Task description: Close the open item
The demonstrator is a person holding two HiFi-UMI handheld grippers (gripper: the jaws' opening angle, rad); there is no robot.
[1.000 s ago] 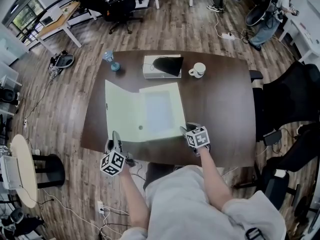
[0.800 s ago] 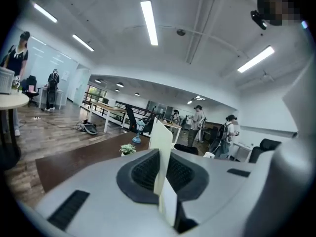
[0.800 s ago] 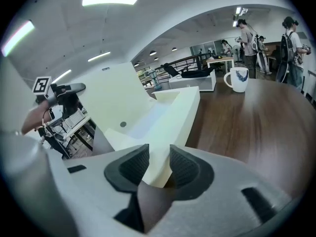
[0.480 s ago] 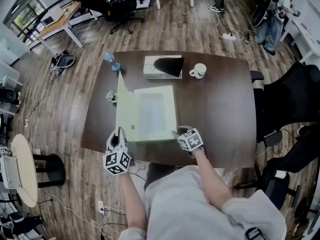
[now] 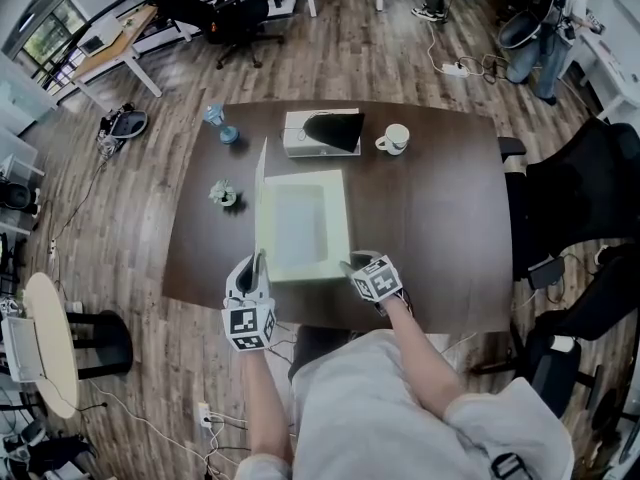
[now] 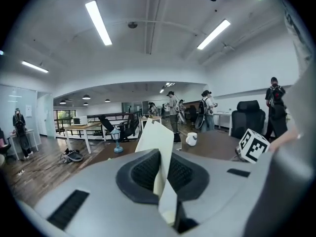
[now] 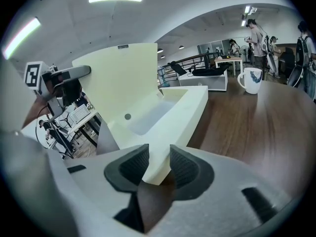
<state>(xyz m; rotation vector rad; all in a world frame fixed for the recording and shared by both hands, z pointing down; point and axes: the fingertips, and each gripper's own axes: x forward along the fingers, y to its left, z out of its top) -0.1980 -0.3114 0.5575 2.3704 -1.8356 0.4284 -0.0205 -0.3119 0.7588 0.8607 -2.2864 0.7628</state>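
The pale box file (image 5: 300, 226) sits near the front of the brown table (image 5: 440, 218) with its lid (image 5: 262, 183) standing upright, half closed and yet to fold down. The left gripper (image 5: 258, 265) pinches the lid's edge and the right gripper (image 5: 350, 265) clamps the file's near corner. A second ago the lid lay flat open.

On the table (image 5: 440, 218): mug (image 5: 396, 139) at 1 o'clock, white box (image 5: 297, 138) at 12 (a black thing (image 5: 336, 130) lies on it), blue ornament (image 5: 222, 126) at 11, small trinket (image 5: 224, 194) at 9.
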